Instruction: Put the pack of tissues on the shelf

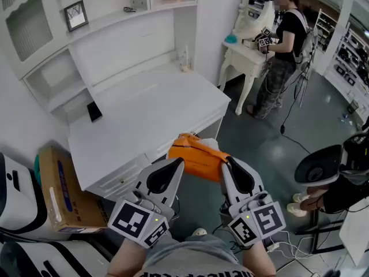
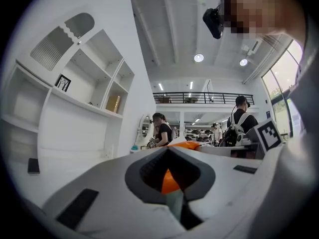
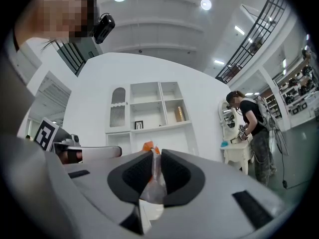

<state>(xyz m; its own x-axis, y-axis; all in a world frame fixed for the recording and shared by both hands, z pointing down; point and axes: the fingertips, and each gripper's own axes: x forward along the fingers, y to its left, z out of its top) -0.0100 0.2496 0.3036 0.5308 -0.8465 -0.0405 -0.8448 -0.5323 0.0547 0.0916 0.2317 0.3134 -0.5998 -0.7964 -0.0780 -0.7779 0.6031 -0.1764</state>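
Shelf unit (image 1: 124,17): white, with open compartments, it rises behind the desk ahead of you.
Tabletop (image 1: 150,114): white; a small black object (image 1: 94,111) lies near its back left corner, under the shelves.
Cardboard box (image 1: 63,192): it stands on the floor just left of the desk.
Left gripper (image 1: 174,165): you hold it level, and its jaws are pressed onto the left end of the pack, with orange showing in the narrow gap between them.
Right gripper (image 1: 225,165): also level, beside the left one; its jaws pinch the pack's clear film at the right end.
Pack of tissues (image 1: 196,157): orange, wrapped in clear film. It hangs in the air between your two grippers, in front of the tabletop's near edge and not yet on any shelf.
Picture frame (image 1: 75,15): small and dark-edged, it stands on an upper shelf.
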